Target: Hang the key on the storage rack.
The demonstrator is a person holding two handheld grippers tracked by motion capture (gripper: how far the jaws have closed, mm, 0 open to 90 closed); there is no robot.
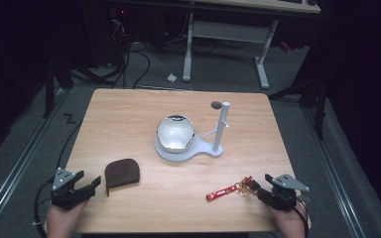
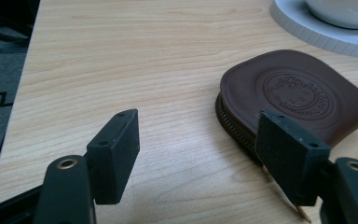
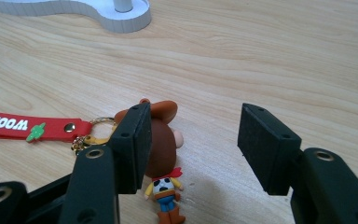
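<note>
Keyring point(image 3: 163, 154): a cowboy figure on a gold ring with a red strap point(image 1: 222, 191), lying flat on the table's near right part, in front of the stand and well apart from it; in the right gripper view the figure lies by the left jaw, partly hidden behind it.
Right gripper point(image 3: 193, 144): spread wide, gripping nothing, low over the table, just right of the keyring.
Pouch point(image 2: 298, 98): brown, zipped, embossed on top, flat on the table, left of and in front of the stand, near it.
Left gripper point(image 2: 198, 149): released, jaws apart over bare wood, just left of the pouch; the right jaw overlaps the pouch's near edge in its own view.
Stand point(image 1: 209, 148): white base with an upright post, mid-table.
Bowl point(image 1: 175, 132): shiny, seated on the stand's left end.
Table point(image 1: 129, 114): pale wood.
</note>
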